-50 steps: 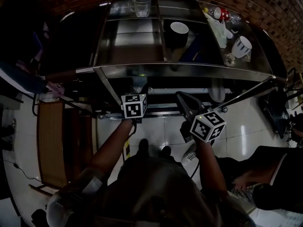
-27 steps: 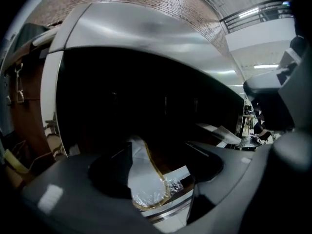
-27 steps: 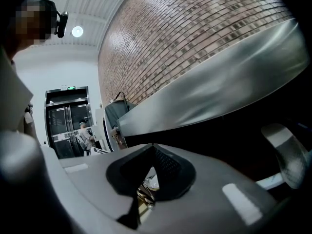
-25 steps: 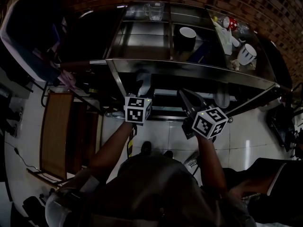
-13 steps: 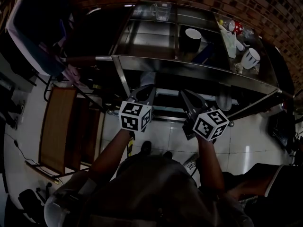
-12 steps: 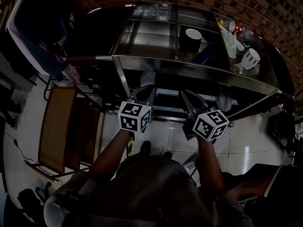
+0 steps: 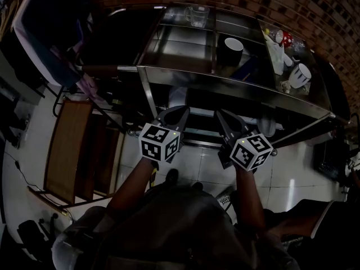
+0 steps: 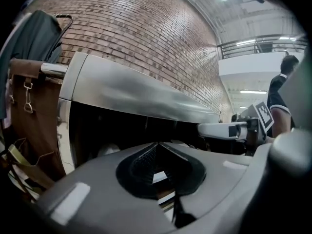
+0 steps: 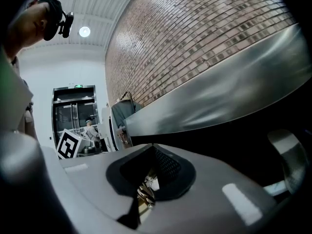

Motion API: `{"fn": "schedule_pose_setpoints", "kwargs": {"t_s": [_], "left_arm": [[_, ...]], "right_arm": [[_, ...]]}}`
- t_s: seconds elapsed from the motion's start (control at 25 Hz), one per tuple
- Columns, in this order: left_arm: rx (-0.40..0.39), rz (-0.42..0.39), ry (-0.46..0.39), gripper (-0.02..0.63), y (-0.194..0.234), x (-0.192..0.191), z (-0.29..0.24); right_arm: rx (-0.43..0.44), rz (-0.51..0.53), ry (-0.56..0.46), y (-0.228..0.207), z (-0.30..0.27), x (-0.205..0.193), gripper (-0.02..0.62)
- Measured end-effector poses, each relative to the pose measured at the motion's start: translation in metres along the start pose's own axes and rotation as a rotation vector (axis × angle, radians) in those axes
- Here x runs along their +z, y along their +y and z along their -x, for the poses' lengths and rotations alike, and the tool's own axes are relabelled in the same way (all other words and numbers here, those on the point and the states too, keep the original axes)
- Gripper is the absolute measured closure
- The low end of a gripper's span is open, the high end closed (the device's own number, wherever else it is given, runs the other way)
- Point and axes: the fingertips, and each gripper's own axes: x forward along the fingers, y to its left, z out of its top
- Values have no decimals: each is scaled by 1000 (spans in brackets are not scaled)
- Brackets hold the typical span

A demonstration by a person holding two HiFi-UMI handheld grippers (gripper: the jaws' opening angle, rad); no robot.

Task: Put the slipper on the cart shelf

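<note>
A pale slipper (image 7: 179, 90) lies in the dark on the cart's lower shelf, under the steel top shelf (image 7: 225, 81); in the left gripper view the slipper (image 8: 108, 150) shows dimly beyond the jaws. A second pale slipper (image 7: 269, 122) lies further right on that shelf and appears as the slipper (image 9: 287, 162) in the right gripper view. My left gripper (image 7: 183, 110) hangs just short of the shelf's edge. That left gripper (image 8: 157, 145) is shut with nothing in it. Beside it, my right gripper (image 7: 220, 113) points level at the cart; the right gripper (image 9: 152, 147) is shut and empty.
The top shelf carries a glass mug (image 7: 198, 16), a dark bowl (image 7: 230, 46), a white mug (image 7: 301, 72) and small items. A wooden frame (image 7: 67, 145) stands left of the cart, with a brown bag (image 8: 34, 116) hanging there. A brick wall rises behind. A person (image 8: 280, 96) stands at the right.
My left gripper has drawn back from the lower shelf and risen a little, and its jaws have come together empty. The pale slipper stays on the shelf. The right gripper has kept still.
</note>
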Motion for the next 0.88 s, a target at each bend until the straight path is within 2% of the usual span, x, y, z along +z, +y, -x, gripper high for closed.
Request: {"fn": "schedule_pose_setpoints", "kwargs": {"t_s": [0.88], "left_arm": [[-66,-28,29,598,-16,2,-16]], "right_arm": [[4,21,-24,-4,-1,14,597]]}}
